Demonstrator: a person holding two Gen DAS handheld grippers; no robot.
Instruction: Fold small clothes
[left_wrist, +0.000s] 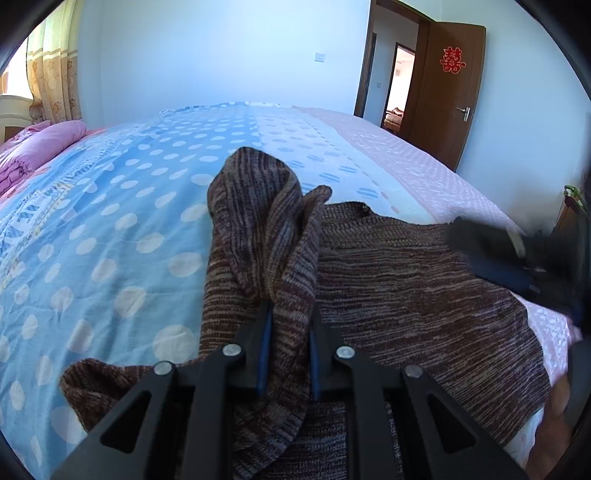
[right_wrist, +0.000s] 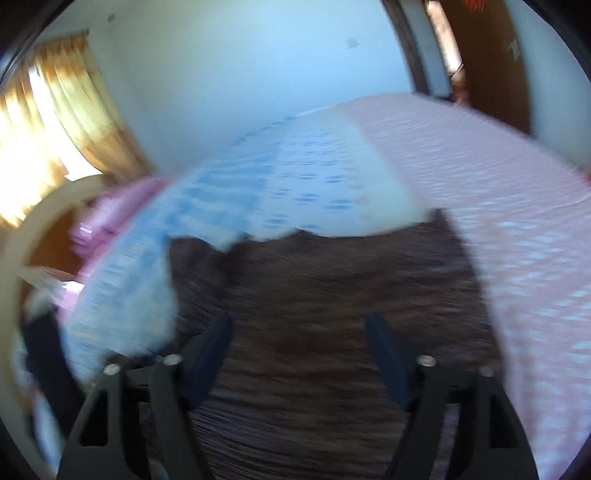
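A brown striped knitted garment (left_wrist: 406, 288) lies spread on the bed near its front edge. My left gripper (left_wrist: 290, 310) is shut on a bunched-up fold of it, and that fold (left_wrist: 255, 206) stands up in a hump ahead of the fingers. In the blurred right wrist view, my right gripper (right_wrist: 298, 321) hovers open just over the flat part of the garment (right_wrist: 332, 277), with nothing pinched between its blue pads (right_wrist: 210, 350). The right gripper (left_wrist: 498, 254) also shows as a dark blur at the garment's right edge in the left wrist view.
The bed has a blue polka-dot sheet (left_wrist: 129, 221) with a pink band on the right (left_wrist: 424, 158). A folded pink quilt (left_wrist: 37, 155) lies at the far left by the curtain (left_wrist: 51, 81). An open brown door (left_wrist: 450, 92) is at the back right.
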